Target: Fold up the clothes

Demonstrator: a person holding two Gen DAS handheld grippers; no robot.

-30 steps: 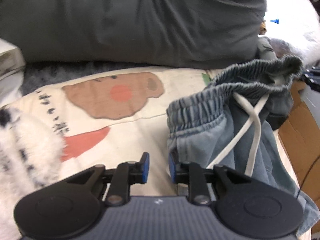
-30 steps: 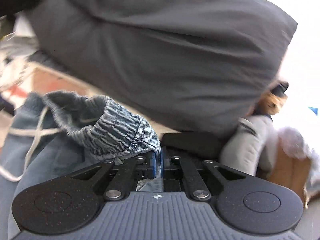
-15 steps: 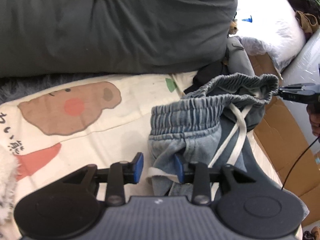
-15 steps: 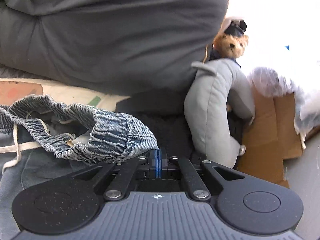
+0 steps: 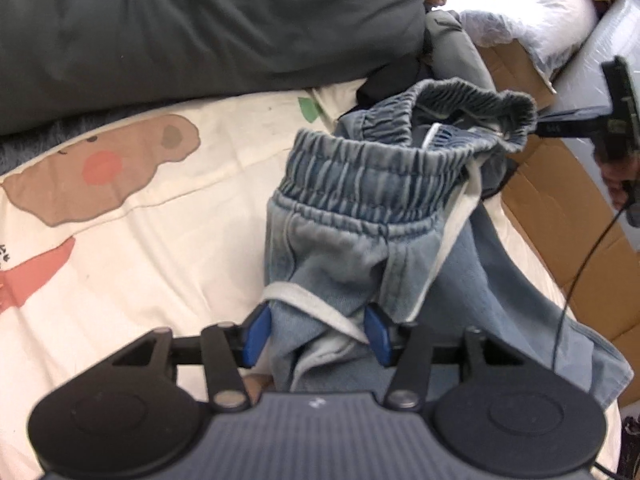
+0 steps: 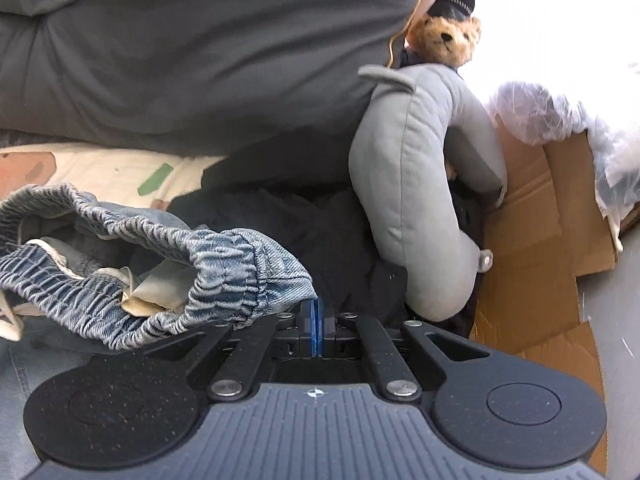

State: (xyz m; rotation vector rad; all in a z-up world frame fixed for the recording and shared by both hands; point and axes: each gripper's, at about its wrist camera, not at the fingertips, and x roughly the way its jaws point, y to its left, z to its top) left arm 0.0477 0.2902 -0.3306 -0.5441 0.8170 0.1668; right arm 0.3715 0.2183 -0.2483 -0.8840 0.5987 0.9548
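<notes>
Two grippers meet one pair of denim shorts (image 5: 360, 216) on the printed bedsheet (image 5: 152, 216). Spread wide, the left gripper (image 5: 316, 336) straddles bunched fabric and a white drawstring (image 5: 320, 312) between its blue pads. Ahead and rightward, the right gripper (image 6: 316, 322) pinches the raised waistband (image 6: 224, 272), pads pressed together.

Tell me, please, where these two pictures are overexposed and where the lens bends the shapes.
Left wrist view: the top right corner, above the white plastic bag, burns out; the flat brown cardboard edge curves.
Right wrist view: the upper right, beside the small brown teddy bear, is pure white.
</notes>
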